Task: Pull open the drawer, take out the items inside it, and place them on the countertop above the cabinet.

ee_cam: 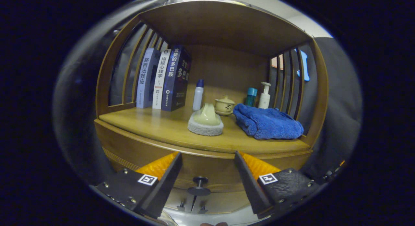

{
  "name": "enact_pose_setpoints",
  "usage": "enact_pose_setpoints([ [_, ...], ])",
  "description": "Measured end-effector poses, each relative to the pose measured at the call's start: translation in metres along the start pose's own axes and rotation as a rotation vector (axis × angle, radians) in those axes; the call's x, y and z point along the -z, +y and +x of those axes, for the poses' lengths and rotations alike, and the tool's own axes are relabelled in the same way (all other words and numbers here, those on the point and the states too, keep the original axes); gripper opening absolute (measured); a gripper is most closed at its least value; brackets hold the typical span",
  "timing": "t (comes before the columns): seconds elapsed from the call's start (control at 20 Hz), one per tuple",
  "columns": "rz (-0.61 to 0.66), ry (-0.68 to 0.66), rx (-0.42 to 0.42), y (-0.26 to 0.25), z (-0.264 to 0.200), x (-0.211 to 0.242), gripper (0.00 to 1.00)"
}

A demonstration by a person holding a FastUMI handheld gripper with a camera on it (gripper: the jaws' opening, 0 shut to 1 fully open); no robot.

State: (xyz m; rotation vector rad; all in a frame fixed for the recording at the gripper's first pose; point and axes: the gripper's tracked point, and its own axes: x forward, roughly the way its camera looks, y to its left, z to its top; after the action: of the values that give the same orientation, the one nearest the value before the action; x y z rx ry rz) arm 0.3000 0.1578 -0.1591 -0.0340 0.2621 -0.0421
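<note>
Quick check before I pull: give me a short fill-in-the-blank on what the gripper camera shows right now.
1. The gripper is ___, with the drawer knob between its fingers, untouched.
2. The drawer is still ___.
3. The folded towel on the countertop is ___ in colour.
4. The books stand ___ in number.

Missing words: open; closed; blue; three
</note>
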Motion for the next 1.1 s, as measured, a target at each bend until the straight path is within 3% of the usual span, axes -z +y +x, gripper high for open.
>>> enact_pose_setpoints([
  [1.1,-0.016,0.016,-0.004,-0.0004,0.0002,-0.0001,0.98],
])
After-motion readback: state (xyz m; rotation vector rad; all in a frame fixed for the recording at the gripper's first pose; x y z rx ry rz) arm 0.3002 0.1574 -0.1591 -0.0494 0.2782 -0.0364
